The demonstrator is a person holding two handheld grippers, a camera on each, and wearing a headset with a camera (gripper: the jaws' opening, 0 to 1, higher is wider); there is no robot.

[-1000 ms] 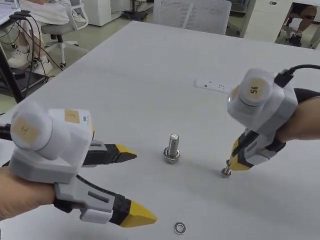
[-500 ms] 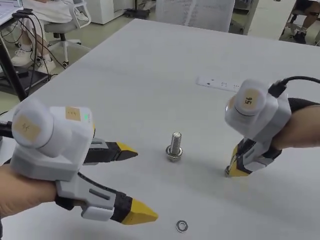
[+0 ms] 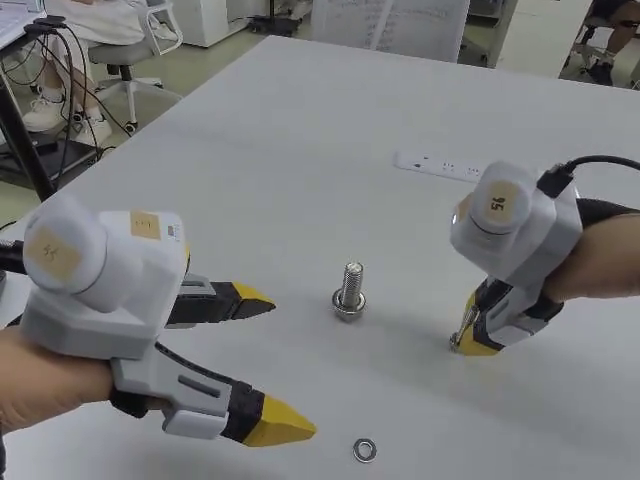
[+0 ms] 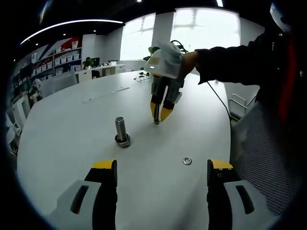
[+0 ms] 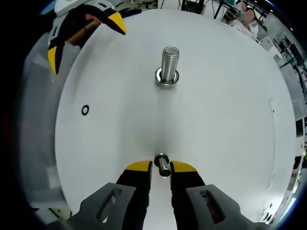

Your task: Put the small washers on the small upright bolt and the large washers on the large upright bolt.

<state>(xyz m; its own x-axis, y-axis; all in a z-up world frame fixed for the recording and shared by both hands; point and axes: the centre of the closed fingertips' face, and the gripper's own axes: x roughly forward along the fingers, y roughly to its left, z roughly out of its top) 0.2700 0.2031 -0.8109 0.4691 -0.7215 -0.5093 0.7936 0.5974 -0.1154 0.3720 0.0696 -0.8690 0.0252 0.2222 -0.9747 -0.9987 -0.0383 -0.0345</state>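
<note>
Right gripper (image 3: 465, 342) holds the small bolt (image 5: 162, 165) down on the table (image 3: 300, 150).
Its fingers pinch the bolt from both sides. The left gripper (image 3: 270, 365) hovers with its fingers spread wide. Between the two grippers the large bolt (image 3: 349, 288) stands upright, with a washer (image 5: 167, 84) around its base. A loose washer (image 3: 365, 450) lies near the left gripper.

There were two threaded steel bolts: one large thick steel bolt (image 3: 349, 289) and one small thin steel bolt (image 5: 162, 165); one loose round steel washer (image 3: 365, 450); one flat white power strip (image 3: 438, 166).
</note>
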